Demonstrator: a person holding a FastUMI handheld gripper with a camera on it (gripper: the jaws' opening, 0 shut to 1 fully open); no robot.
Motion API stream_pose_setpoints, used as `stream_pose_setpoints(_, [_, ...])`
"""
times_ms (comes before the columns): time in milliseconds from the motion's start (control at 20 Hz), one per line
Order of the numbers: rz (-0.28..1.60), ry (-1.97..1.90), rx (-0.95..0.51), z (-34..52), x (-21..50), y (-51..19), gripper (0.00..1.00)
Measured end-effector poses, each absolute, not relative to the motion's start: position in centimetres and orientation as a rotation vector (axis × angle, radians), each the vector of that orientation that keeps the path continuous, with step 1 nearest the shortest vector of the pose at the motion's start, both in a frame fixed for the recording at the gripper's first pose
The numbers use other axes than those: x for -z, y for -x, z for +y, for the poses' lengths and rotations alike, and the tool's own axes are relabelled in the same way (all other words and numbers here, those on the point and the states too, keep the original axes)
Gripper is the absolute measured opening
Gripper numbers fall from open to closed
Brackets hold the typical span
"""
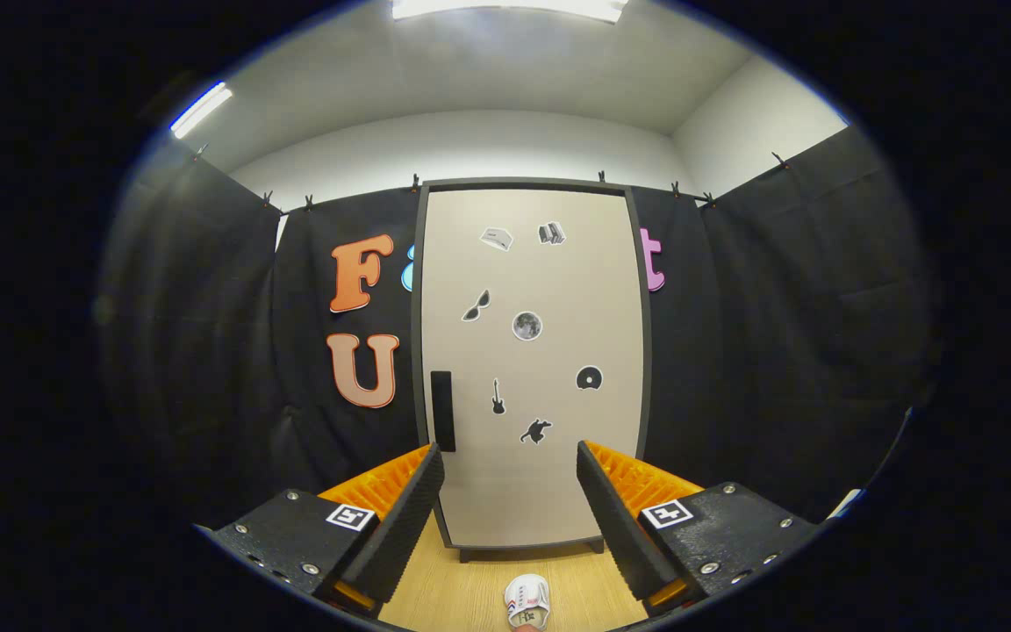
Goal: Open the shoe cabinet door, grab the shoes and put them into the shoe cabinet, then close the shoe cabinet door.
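A tall shoe cabinet (530, 263) with a beige door in a dark frame stands ahead against the booth's black cloth wall. Its door is closed and carries several small stickers. A black vertical handle (442, 410) sits on the door's left edge, just above my left fingertip. A small white shoe (527, 602) lies on the wooden floor in front of the cabinet, below and between my fingers. My gripper (510, 465) is open, its two fingers spread wide with nothing between them, some way short of the door.
Black cloth walls (777, 351) hang on both sides of the cabinet. The light wooden floor (462, 588) runs from the cabinet's foot toward me. White room walls and ceiling lights show above the cloth.
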State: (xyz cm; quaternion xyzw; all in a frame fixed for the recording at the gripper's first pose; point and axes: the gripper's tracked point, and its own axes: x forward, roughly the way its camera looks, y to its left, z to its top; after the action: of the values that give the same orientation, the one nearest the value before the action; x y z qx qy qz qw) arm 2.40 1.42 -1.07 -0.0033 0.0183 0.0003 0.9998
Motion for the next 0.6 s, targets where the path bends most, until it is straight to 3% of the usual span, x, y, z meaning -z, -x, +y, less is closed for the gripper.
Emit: stream_pose_setpoints(600, [0.047, 0.031, -0.039, 5.8, 2.1, -7.4, 0.95])
